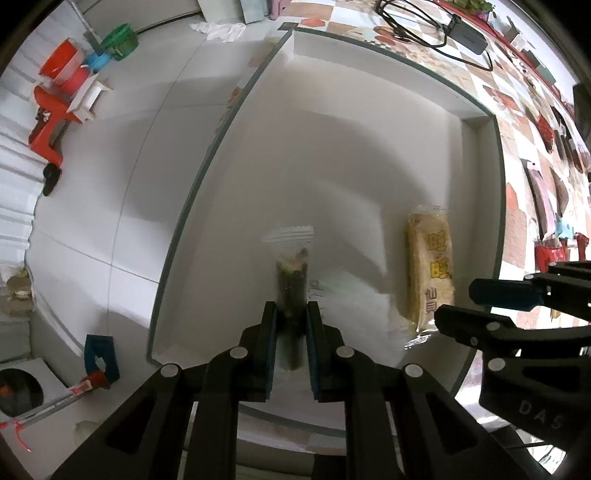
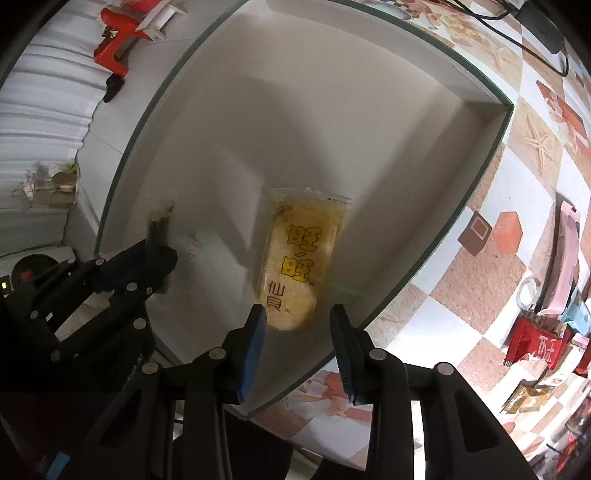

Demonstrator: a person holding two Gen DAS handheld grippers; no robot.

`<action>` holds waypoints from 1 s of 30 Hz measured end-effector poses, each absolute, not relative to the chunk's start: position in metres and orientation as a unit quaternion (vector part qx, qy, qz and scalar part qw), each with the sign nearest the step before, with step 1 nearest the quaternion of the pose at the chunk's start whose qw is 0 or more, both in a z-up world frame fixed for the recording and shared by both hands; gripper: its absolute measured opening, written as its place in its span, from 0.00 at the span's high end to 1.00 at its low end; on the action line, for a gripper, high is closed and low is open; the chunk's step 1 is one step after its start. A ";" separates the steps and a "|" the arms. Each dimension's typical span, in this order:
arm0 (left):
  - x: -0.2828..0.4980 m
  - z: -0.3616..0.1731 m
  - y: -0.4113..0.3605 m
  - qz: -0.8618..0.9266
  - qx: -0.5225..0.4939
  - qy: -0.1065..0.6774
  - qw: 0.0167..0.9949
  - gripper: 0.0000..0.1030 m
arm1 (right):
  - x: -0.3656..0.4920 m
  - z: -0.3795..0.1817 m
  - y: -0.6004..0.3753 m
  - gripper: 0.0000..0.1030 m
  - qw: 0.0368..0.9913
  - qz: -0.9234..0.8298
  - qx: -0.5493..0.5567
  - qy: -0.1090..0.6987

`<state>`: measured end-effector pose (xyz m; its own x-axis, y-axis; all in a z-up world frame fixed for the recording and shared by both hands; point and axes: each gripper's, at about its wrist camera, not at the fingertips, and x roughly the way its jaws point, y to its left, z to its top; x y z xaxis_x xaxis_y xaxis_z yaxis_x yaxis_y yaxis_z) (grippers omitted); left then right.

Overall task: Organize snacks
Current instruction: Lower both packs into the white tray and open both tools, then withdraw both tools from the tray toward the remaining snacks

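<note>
The left gripper (image 1: 291, 314) is clamped on a thin snack packet (image 1: 291, 273), clear plastic with a crimped top edge and dark green-brown filling, which sticks out ahead of the jaws over the floor of a white box (image 1: 369, 155). To the right of those jaws a rice cracker packet (image 1: 430, 273) lies flat in the same box, pale yellow with bold yellow characters outlined in dark.

The right gripper (image 2: 298, 325) has its jaws apart with nothing pressed between them; the cracker packet (image 2: 301, 258) lies just ahead of the gap, its near end between the two tips.

The right wrist view shows the cracker packet's face full on and snack wrappers (image 2: 535, 343) on the patterned tablecloth (image 2: 480, 332) right of the jaws; the thin packet (image 2: 159, 221) is only a blurred sliver there. The left wrist view shows that packet clearly, plus a black cable (image 1: 417, 26) beyond the box.
</note>
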<state>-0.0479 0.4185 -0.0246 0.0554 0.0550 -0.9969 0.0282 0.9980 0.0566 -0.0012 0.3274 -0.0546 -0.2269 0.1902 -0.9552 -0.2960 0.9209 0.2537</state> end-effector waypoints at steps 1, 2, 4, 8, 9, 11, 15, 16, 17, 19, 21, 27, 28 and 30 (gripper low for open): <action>-0.048 -0.024 0.417 0.009 0.033 0.686 0.726 0.84 | -0.001 -0.055 0.328 0.63 0.621 0.196 -0.035 0.758; -0.049 -0.023 0.415 0.009 0.037 0.685 0.728 0.83 | -0.001 -0.055 0.328 0.63 0.621 0.196 -0.035 0.758; -0.049 -0.020 0.410 0.012 0.047 0.679 0.732 0.82 | -0.001 -0.054 0.329 0.63 0.621 0.197 -0.037 0.758; -0.050 -0.013 0.404 0.016 0.063 0.669 0.740 0.60 | -0.001 -0.053 0.327 0.59 0.619 0.201 -0.038 0.759; -0.050 -0.011 0.404 0.024 0.070 0.665 0.743 0.57 | -0.002 -0.052 0.329 0.53 0.618 0.201 -0.035 0.760; -0.050 -0.008 0.405 0.035 0.076 0.660 0.747 0.45 | -0.001 -0.051 0.325 0.49 0.622 0.193 -0.039 0.758; -0.050 0.000 0.411 0.047 0.071 0.653 0.753 0.35 | 0.003 -0.042 0.320 0.36 0.632 0.195 -0.031 0.749; -0.050 0.002 0.412 0.049 0.071 0.651 0.754 0.33 | 0.004 -0.038 0.318 0.31 0.639 0.192 -0.031 0.744; -0.050 0.004 0.413 0.051 0.071 0.651 0.754 0.29 | 0.006 -0.034 0.315 0.21 0.648 0.186 -0.032 0.738; -0.050 0.009 0.413 0.048 0.068 0.649 0.756 0.23 | 0.010 -0.027 0.310 0.12 0.658 0.184 -0.025 0.730; -0.050 0.014 0.409 0.045 0.074 0.645 0.759 0.23 | 0.013 -0.022 0.303 0.03 0.664 0.181 -0.014 0.725; -0.046 0.026 0.387 0.030 0.096 0.636 0.765 0.22 | 0.016 -0.013 0.281 0.02 0.676 0.163 0.005 0.719; -0.045 0.028 0.383 0.027 0.099 0.634 0.767 0.22 | 0.016 -0.011 0.277 0.02 0.676 0.161 0.009 0.719; -0.039 0.032 0.380 0.023 0.102 0.631 0.769 0.22 | 0.016 -0.010 0.269 0.02 0.678 0.157 0.013 0.718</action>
<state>-0.0391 0.3801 0.0322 0.2021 0.1640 -0.9655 0.0936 0.9781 0.1858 0.0156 0.2695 -0.0097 -0.0789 0.2317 -0.9696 -0.1933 0.9506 0.2429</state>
